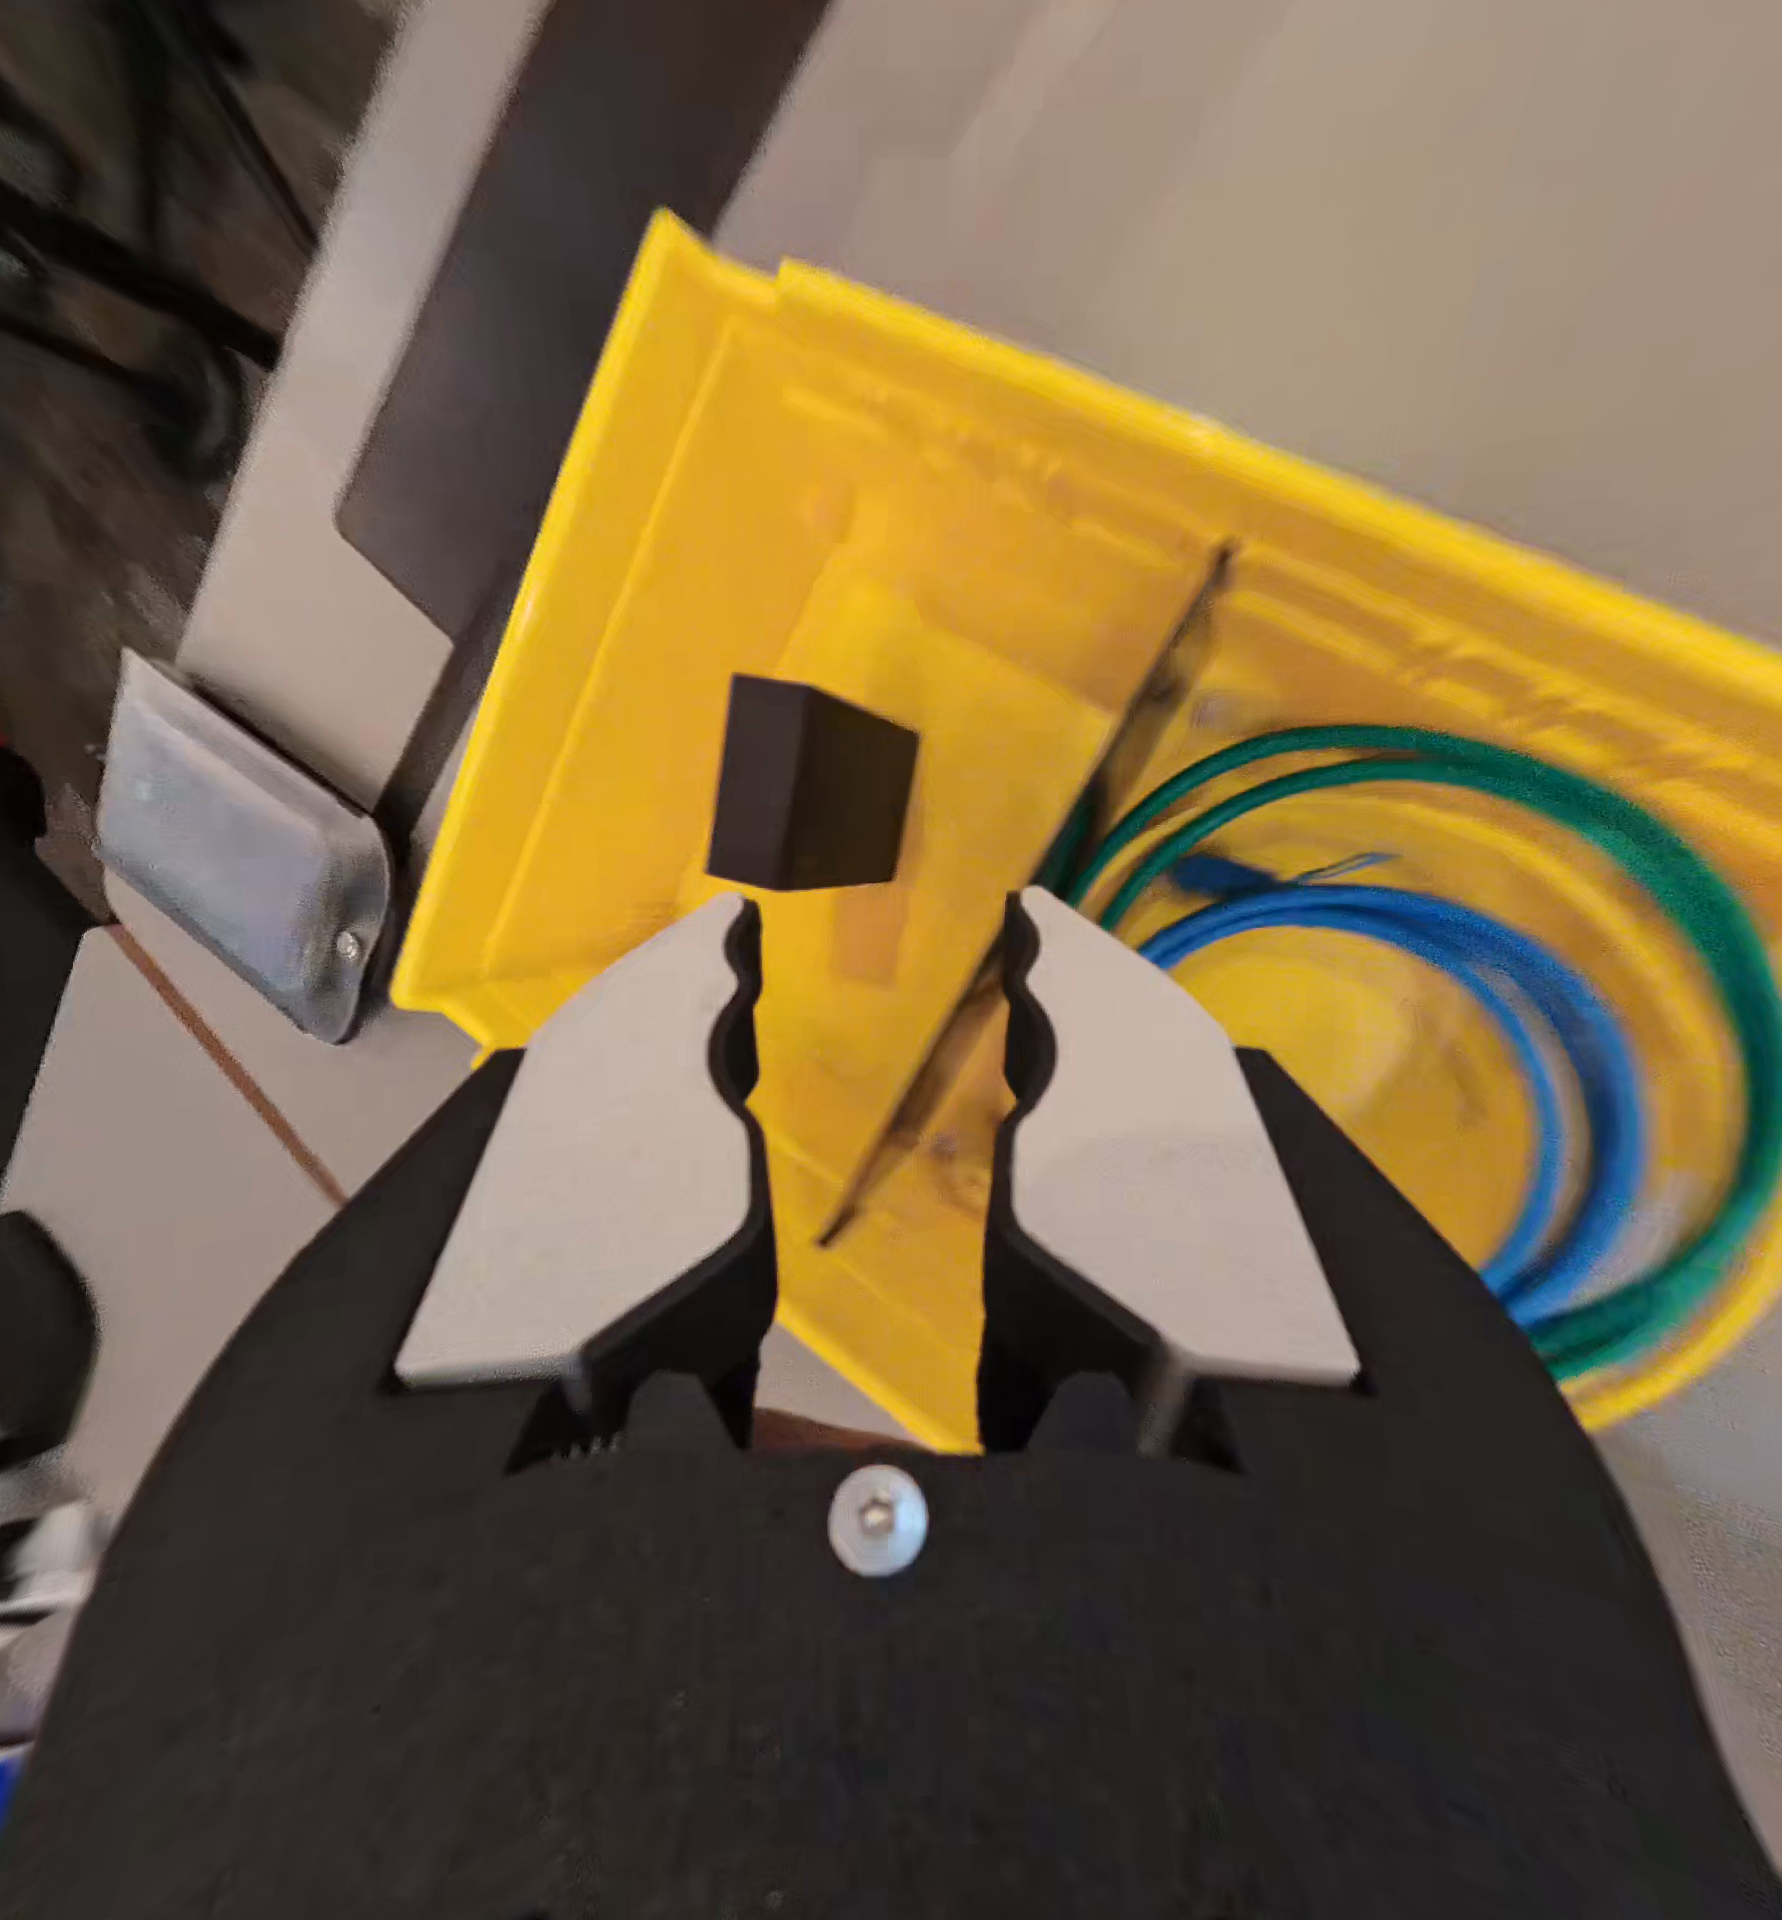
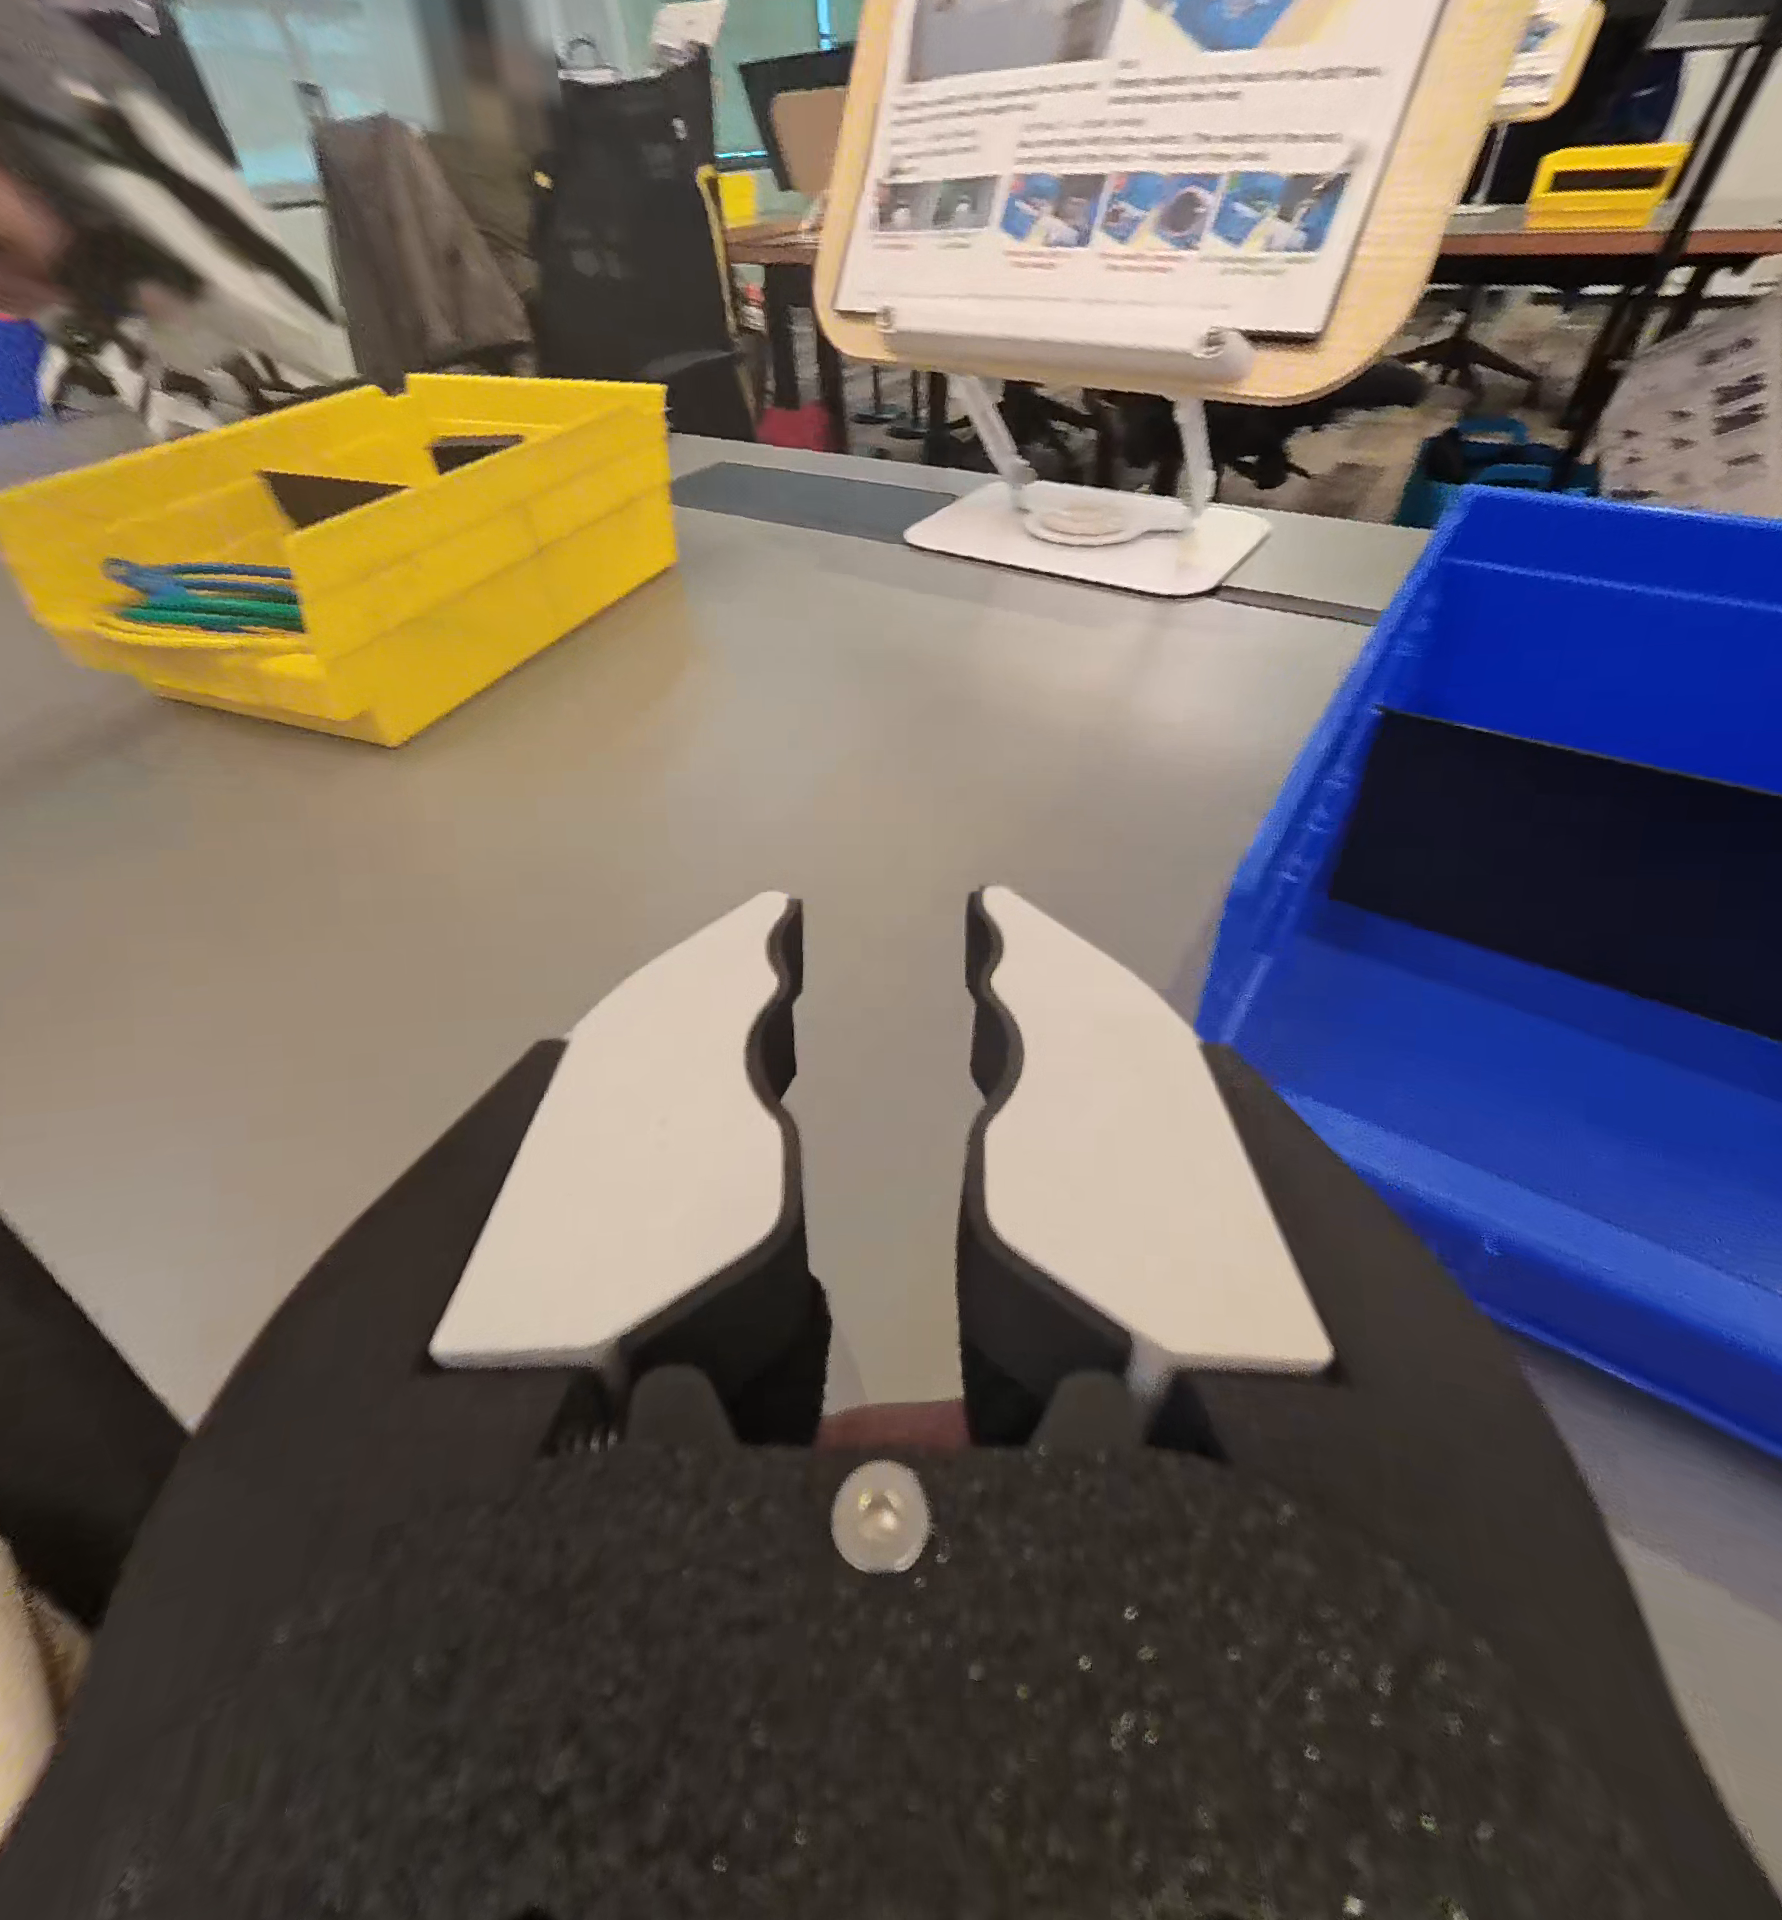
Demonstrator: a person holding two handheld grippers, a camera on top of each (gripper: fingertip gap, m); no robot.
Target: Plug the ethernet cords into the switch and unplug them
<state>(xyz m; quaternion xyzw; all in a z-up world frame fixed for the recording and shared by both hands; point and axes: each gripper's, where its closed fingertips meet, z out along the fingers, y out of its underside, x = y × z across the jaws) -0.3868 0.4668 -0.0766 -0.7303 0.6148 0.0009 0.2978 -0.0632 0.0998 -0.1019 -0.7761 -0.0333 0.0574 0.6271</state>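
In the left wrist view my left gripper (image 1: 882, 914) is open and empty above a yellow bin (image 1: 658, 582). A small black box (image 1: 809, 784) lies in the bin's left compartment, just beyond the fingertips. A black divider (image 1: 1157, 707) splits the bin. Coiled green cords (image 1: 1697, 873) and blue cords (image 1: 1469, 925) lie in the right compartment. In the right wrist view my right gripper (image 2: 884, 914) is open and empty, low over the grey table (image 2: 658, 790). The yellow bin (image 2: 430, 592) sits far left there, with the cords (image 2: 212, 603) showing at its open front.
A blue bin (image 2: 1552, 1039) with a dark divider stands close on the right of my right gripper. A white stand holding an instruction board (image 2: 1105, 166) is at the table's back. A metal bracket (image 1: 243, 852) sits at the table's edge left of the yellow bin.
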